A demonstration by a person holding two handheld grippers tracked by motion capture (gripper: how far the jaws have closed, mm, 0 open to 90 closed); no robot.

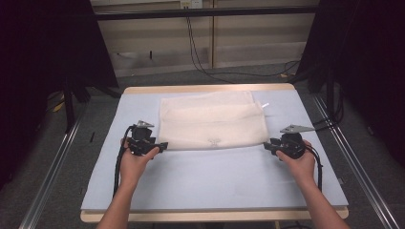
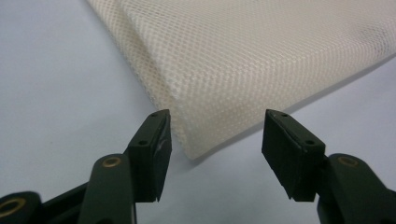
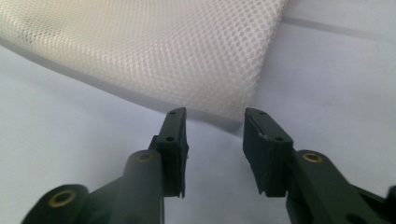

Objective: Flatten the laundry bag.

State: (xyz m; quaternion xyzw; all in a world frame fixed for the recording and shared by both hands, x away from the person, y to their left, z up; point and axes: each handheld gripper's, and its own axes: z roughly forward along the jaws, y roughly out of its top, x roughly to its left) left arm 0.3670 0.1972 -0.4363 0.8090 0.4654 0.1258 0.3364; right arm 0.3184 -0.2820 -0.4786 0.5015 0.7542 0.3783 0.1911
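On the pale blue table mat (image 1: 215, 176) lies a folded cream mesh cloth (image 1: 212, 125), its long axis running side to side between the two hands. At its near left corner sits the left gripper (image 2: 217, 135), jaws apart with the corner between them, unpinched. At the near right corner, the right gripper (image 3: 215, 135) stands open, empty, just short of the edge. Each hand is equally near its own corner.

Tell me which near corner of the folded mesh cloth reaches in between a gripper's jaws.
The near left corner of the mesh cloth: it pokes between the left gripper's open jaws. The near right corner stops just beyond the right gripper's tips.
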